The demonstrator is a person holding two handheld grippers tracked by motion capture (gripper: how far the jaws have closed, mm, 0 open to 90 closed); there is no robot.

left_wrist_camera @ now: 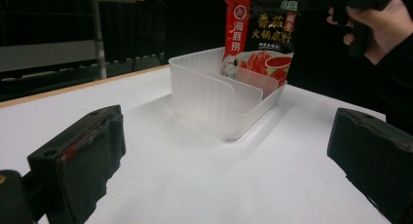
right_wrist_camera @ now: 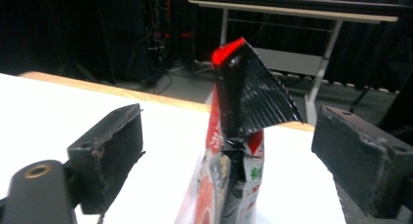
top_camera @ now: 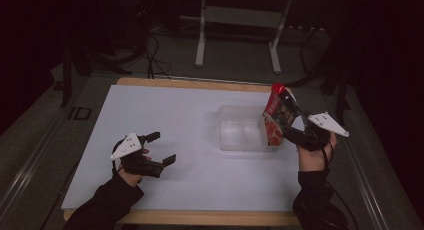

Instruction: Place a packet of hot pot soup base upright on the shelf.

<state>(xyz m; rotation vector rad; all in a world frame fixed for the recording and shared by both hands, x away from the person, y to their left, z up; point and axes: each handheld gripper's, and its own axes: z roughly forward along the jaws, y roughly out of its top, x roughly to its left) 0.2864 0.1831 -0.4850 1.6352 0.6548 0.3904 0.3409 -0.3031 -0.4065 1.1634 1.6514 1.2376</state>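
Though untouched, pouch (right_wrist_camera: 234, 136) betw. open right hand-held gripper (right_wrist_camera: 229, 156) jaws

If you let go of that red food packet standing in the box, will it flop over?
Probably only a bit. The packet looks thin and soft, with a crumpled top, so likely floppy and light. It leans on the clear box wall, which should prop it.

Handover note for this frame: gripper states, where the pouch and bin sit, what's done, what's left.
Right gripper: open, jaws either side of the red sauce pouch, not pressing it.
Left gripper: open, holding nothing, over the white table.
Pouch stands upright at the right end of the clear bin, leaning on its wall.
Done: pouch placed in the bin.
Left: probably back the right gripper away.
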